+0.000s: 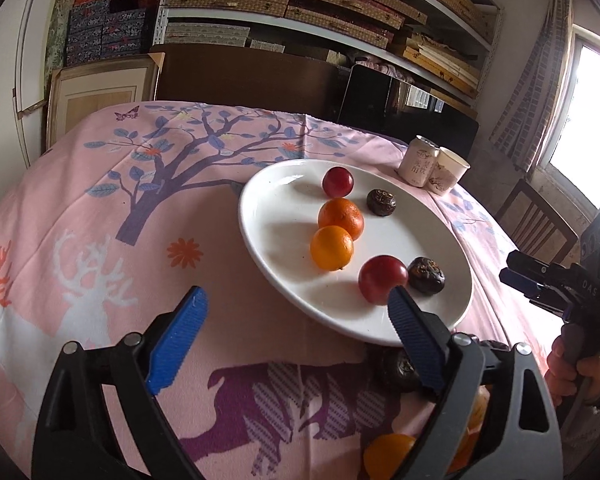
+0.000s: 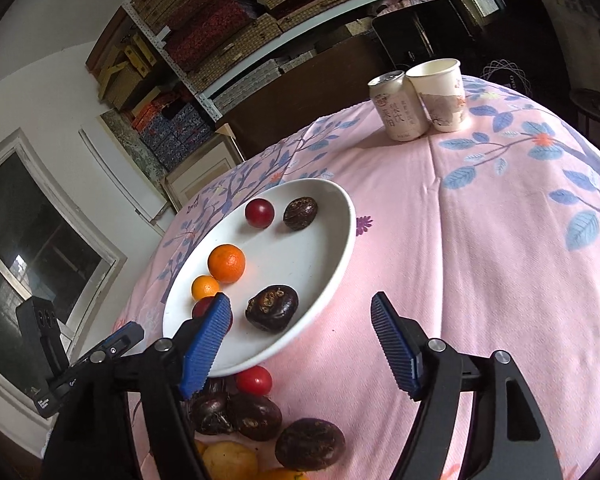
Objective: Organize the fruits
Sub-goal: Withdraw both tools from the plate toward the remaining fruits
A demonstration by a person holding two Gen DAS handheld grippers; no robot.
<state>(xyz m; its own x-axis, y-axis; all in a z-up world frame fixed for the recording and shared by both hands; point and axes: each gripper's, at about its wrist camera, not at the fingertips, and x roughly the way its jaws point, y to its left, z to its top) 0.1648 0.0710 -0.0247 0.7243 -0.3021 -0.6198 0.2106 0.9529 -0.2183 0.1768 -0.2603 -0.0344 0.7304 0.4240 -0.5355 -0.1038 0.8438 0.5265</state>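
Observation:
A white oval plate (image 1: 284, 184) (image 2: 324, 248) on the pink tablecloth holds two oranges (image 1: 341, 218) (image 2: 227, 263), two red plums (image 1: 382, 279) (image 2: 259, 212) and two dark wrinkled fruits (image 1: 426, 275) (image 2: 272, 308). Loose fruit lies on the cloth in front of the plate: dark fruits (image 2: 310, 444), a red plum (image 2: 254, 380) and oranges (image 2: 230, 460) (image 1: 388, 454). My left gripper (image 1: 296, 304) is open and empty, over the plate's near-left edge. My right gripper (image 2: 300, 312) is open and empty, above the plate's near rim; it also shows in the left wrist view (image 1: 520, 276).
A drink can (image 2: 398, 106) (image 1: 418, 162) and a paper cup (image 2: 442, 94) (image 1: 448, 176) stand together at the table's far side. Shelves of boxes, a dark cabinet and a chair (image 1: 540, 220) stand beyond the table. The cloth drops off at the table's edges.

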